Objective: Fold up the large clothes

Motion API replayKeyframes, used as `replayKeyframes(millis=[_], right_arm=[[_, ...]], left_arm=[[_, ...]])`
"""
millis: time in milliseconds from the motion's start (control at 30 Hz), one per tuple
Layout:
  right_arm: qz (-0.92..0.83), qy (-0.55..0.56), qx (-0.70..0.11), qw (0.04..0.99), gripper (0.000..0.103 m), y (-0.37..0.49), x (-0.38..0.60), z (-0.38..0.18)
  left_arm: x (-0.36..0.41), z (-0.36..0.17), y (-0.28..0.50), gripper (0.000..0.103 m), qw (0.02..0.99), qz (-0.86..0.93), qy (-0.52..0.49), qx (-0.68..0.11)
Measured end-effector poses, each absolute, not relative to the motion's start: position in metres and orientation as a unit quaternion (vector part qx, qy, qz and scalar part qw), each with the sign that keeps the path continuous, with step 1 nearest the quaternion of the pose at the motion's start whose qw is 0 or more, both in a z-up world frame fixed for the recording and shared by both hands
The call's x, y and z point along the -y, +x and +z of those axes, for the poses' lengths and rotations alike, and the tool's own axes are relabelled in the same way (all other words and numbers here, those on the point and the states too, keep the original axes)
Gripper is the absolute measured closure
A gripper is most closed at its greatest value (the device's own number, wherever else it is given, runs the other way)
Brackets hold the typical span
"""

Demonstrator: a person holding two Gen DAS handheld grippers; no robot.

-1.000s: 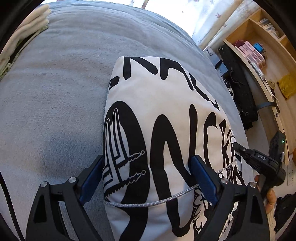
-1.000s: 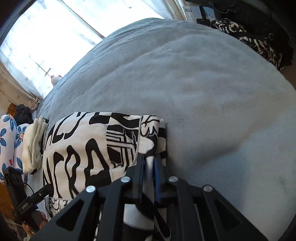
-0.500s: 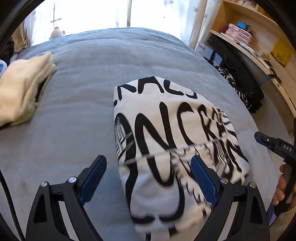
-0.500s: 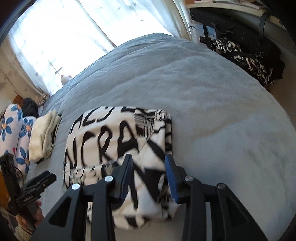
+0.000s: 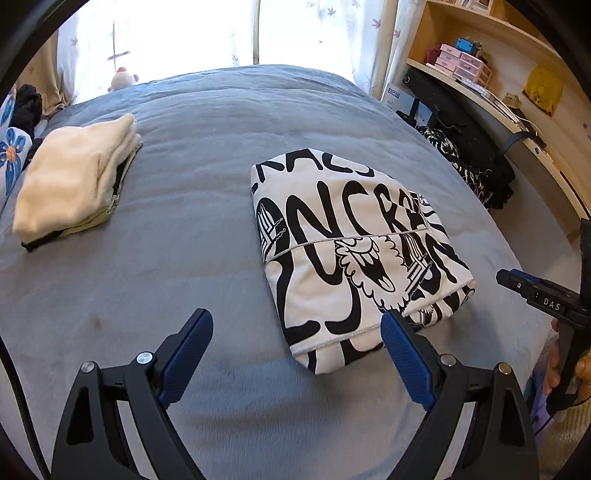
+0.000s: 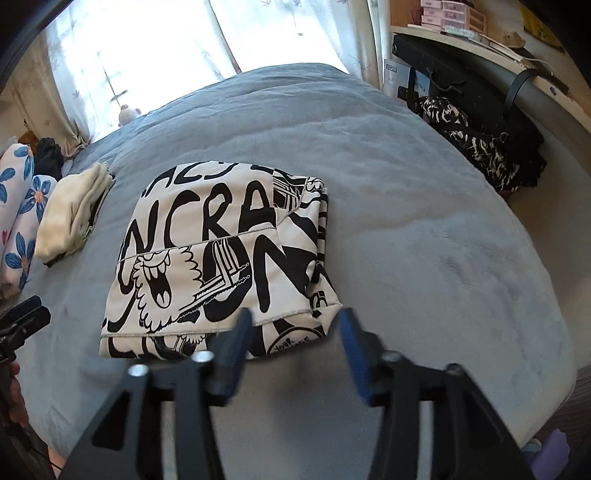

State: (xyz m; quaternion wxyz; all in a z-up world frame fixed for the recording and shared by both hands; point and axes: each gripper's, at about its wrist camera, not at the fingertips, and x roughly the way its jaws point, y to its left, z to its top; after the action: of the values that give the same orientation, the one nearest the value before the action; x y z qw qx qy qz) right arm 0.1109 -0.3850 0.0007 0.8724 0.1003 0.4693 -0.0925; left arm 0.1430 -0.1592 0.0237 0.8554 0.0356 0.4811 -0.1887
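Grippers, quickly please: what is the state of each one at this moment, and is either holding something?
Left gripper: open, holding nothing.
Right gripper: open, jaws just opening, clear of the printed garment.

I see a grey bed (image 5: 207, 206) as my landmark. At its far edge sits a small plush toy (image 5: 122, 79) before bright curtains (image 5: 317, 29). Right of the bed, wooden shelves (image 5: 491, 48) hold pink boxes (image 5: 461, 62); a floral pillow (image 6: 22, 206) lies left.
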Motion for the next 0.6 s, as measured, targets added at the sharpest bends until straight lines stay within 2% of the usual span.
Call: replayKeyframes(millis=[67,133,233,600], right_arm=[[-0.096,0.093,-0.462,0.877,0.037,0.107,0.385,0.007],[-0.093,0.087,-0.457,0.880,0.020,0.105,0.384,0.012],[-0.082,0.083,-0.454,0.883,0.002,0.104,0.383,0.017],[-0.013,0.097,-0.467,0.879,0.000,0.128,0.397,0.002]], left_arm=[[0.158,0.026,0.140,0.012,0.853,-0.196,0.032,-0.483],[0.156,0.026,0.140,0.012,0.845,-0.206,0.014,-0.493],[0.150,0.022,0.145,0.012,0.832,-0.215,-0.023,-0.511],[0.154,-0.013,0.179,0.012,0.785,-0.231,-0.071,-0.570]])
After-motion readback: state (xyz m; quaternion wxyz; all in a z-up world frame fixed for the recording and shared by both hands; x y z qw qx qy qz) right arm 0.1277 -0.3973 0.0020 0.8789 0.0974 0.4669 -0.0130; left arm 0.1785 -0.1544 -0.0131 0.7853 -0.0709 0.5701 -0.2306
